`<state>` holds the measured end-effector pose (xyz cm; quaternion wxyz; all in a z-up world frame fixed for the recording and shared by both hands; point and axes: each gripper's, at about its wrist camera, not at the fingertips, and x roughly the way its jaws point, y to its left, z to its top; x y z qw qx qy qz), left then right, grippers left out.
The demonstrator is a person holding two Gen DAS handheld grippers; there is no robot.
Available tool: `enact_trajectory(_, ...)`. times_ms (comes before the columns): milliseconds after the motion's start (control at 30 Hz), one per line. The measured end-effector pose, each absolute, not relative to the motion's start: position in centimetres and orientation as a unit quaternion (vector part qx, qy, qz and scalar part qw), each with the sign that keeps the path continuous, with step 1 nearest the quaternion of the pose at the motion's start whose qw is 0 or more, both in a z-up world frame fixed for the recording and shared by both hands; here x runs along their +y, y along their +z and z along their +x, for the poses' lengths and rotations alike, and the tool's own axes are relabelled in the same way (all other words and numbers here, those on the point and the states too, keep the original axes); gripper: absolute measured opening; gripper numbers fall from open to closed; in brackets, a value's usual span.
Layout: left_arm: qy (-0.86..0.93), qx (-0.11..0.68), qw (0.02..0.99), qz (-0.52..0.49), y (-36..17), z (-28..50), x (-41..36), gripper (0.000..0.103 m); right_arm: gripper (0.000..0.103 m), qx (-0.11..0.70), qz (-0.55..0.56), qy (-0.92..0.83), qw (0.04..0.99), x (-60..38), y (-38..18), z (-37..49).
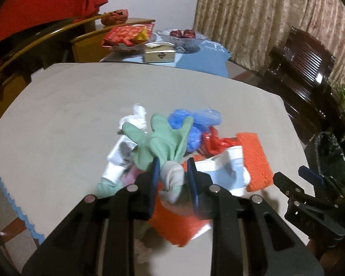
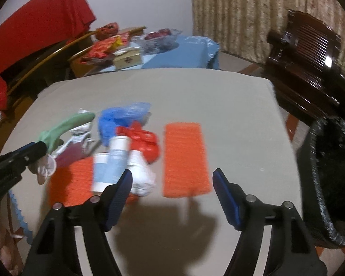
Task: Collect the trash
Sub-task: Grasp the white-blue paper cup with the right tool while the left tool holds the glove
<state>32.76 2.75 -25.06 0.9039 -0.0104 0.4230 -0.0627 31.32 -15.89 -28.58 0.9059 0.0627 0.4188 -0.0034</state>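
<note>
My left gripper [image 1: 172, 179] is shut on the cuff of a green rubber glove [image 1: 163, 138] and holds it above the trash pile; the glove also shows in the right wrist view [image 2: 64, 126]. The pile on the grey table [image 1: 69, 105] holds a blue plastic bag [image 2: 119, 117], a red plastic bag [image 2: 147, 142], paper cups [image 2: 110, 163], crumpled white paper [image 1: 135, 117] and an orange sponge cloth [image 2: 184, 158]. My right gripper [image 2: 172, 184] is open and empty, above the table just in front of the orange cloth.
A black bin with a black liner [image 2: 329, 172] stands off the table's right edge. A dark wooden chair [image 2: 310, 73] is behind it. A blue-covered side table [image 1: 195, 55] with a box and fruit stands at the back. A second orange cloth [image 2: 76, 179] lies under the pile.
</note>
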Motion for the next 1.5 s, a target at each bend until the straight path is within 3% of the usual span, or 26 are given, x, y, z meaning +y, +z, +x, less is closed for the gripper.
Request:
enact_trajectory(400,-0.060,0.433,0.899,-0.020,-26.8,32.9,5.3,0.023,0.063,0.432,0.057,0.035,0.900,-10.5,-30.6,35.0)
enact_trajectory(467,-0.061,0.435,0.898,-0.022,-27.1,32.9,5.6,0.023,0.056,0.442,0.058,0.039,0.894,-10.3,-31.4,35.3)
enact_trajectory(533,-0.061,0.437,0.897,-0.025,-27.4,32.8,5.7,0.023,0.037,0.451,0.053,0.046,0.890,-10.0,-32.0,35.6)
enact_trajectory(633,-0.060,0.439,0.896,-0.027,-27.4,32.6,5.9,0.023,0.020,0.450,0.053,0.056,0.890,-9.9,-32.0,35.3)
enact_trajectory(1133,-0.065,0.409,0.910,-0.014,-22.2,29.7,4.2,0.023,0.018,0.408,0.078,0.051,0.908,-13.7,-25.7,31.4)
enact_trajectory(1500,-0.101,0.402,0.910,0.002,-19.5,25.4,-2.2,0.022,0.018,0.373,0.087,0.008,0.923,-20.4,-20.5,26.5)
